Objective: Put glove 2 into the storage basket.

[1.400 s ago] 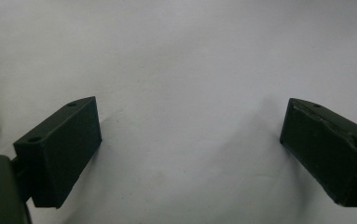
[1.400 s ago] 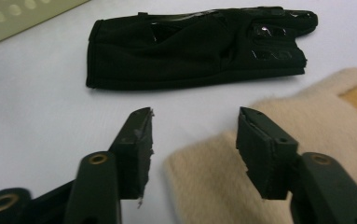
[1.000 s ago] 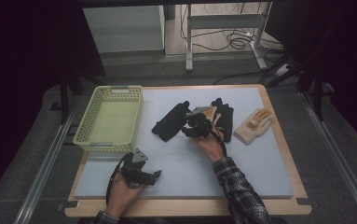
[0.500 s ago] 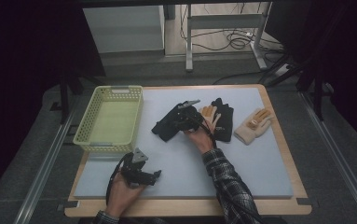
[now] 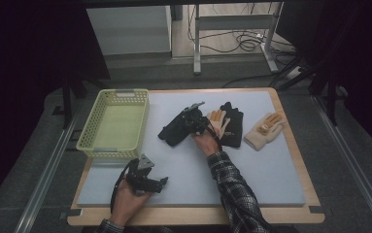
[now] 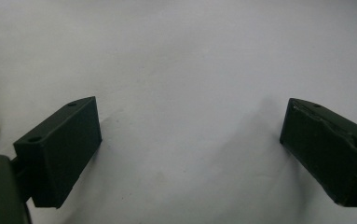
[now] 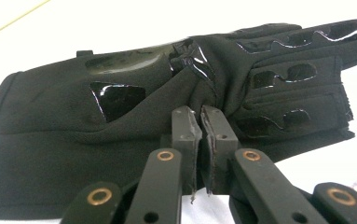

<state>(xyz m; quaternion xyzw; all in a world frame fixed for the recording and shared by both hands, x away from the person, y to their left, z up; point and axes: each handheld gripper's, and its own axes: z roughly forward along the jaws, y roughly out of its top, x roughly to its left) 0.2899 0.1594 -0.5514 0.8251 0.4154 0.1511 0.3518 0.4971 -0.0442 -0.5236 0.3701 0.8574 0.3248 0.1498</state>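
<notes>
The right hand-held gripper [image 7: 199,116] has just squeezed its jaws together on a black glove [image 7: 120,135]. A little fold of the cloth is pinched between the tips, near the middle of the glove. The glove lies flat on the table [image 5: 271,170], in the middle, just beside the yellow basket [image 5: 113,124] but not touching it. A second black glove [image 5: 233,125] lies near it on the other side, and a tan glove [image 5: 265,131] lies a bit farther over.

The left hand-held gripper [image 6: 190,149] waits at the near edge of the table. Its jaws stand wide apart with nothing between them, only bare table below.

So I think this is the grabbing step: the glove is caught but not lifted yet. Next, I guess, the person should lift it straight up. The pinch is only on a small bit of cloth, so a slow lift would be best, or it may slip out. The basket looks like the place for it, so the glove would then go across and over the basket's rim.
</notes>
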